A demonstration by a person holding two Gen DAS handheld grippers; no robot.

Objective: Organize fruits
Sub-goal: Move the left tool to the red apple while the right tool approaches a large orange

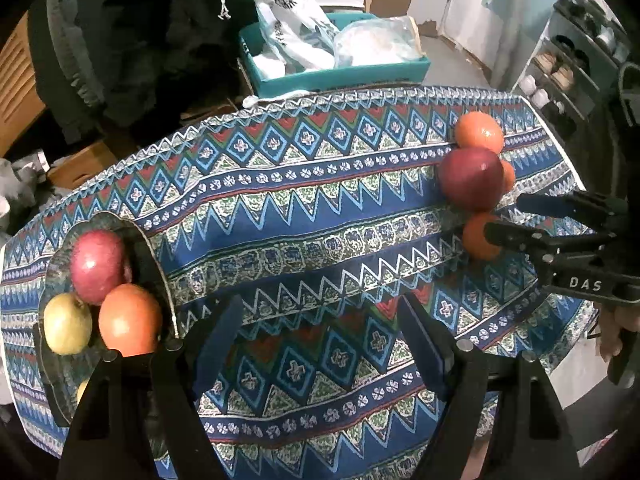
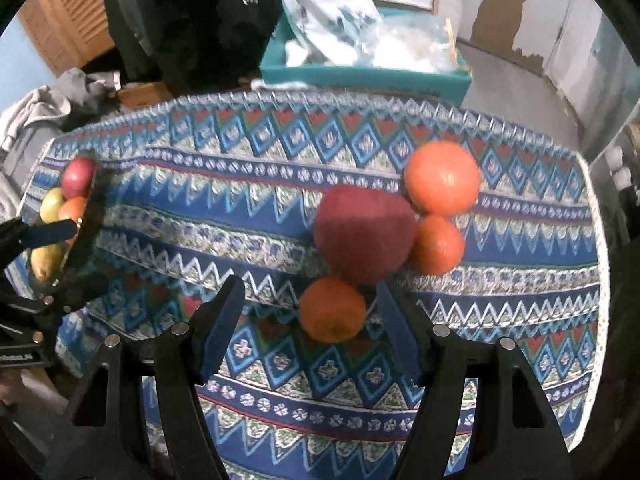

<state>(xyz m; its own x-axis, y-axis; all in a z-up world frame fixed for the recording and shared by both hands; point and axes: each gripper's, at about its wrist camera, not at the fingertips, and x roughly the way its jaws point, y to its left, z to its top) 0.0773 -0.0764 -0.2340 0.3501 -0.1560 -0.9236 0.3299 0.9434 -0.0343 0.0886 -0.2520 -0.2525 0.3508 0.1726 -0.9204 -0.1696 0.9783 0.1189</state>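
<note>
- Left wrist view: the left black two-finger gripper point(image 1: 320, 340) is seen with jaws moderately wide and empty above the blue patterned tablecloth point(image 1: 304, 200). To its left, the scalloped glass plate point(image 1: 160, 264) holds a red apple point(image 1: 98, 266), a yellow apple point(image 1: 67, 324) and an orange point(image 1: 130, 320); clear cloth lies ahead.
- Right wrist view: the right black two-finger gripper point(image 2: 310, 328) is held moderately wide, empty, with a small round orange point(image 2: 332, 310) between its fingertips, untouched. A straight descent is advised, since the dark red apple point(image 2: 364, 234) sits just beyond; the table edge lies well to the right.
</note>
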